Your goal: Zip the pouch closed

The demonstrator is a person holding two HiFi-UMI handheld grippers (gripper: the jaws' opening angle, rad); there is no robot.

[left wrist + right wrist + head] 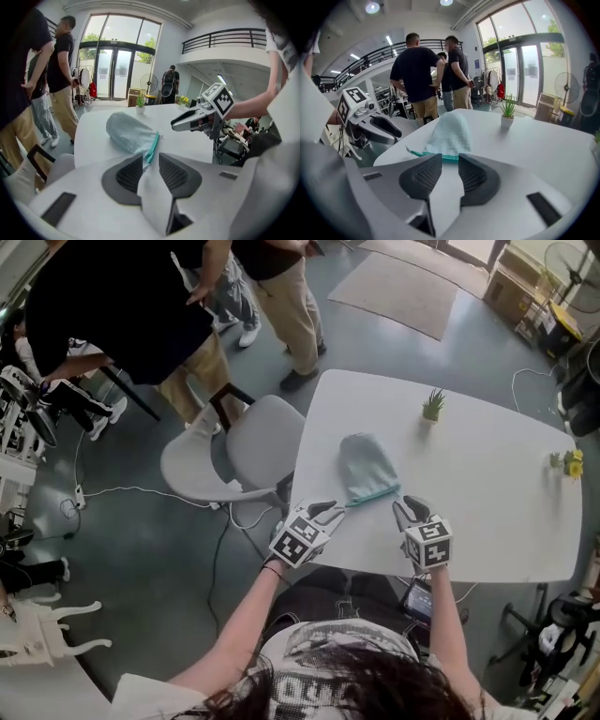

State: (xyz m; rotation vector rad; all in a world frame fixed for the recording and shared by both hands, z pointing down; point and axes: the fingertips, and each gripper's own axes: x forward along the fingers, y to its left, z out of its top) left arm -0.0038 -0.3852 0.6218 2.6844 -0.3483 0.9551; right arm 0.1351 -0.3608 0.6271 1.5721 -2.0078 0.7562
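Left gripper [328, 511] and right gripper [413, 509] sit over the near edge of the white desk [487, 502], the jaws of each spread wide and holding nothing. The pale blue pouch [365, 467] lies flat just beyond and between them, teal zip [373, 496] edge nearest the jaws. A small potted plant [432, 406] stands farther back

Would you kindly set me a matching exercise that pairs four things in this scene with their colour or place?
Things:
1. pouch
2. potted plant
3. flowers
4. chair

Descriptions:
A. yellow
B. pale blue, with a teal zip
C. spiky green
D. pale grey, beside the table

Pairs: 1-B; 2-C; 3-A; 4-D
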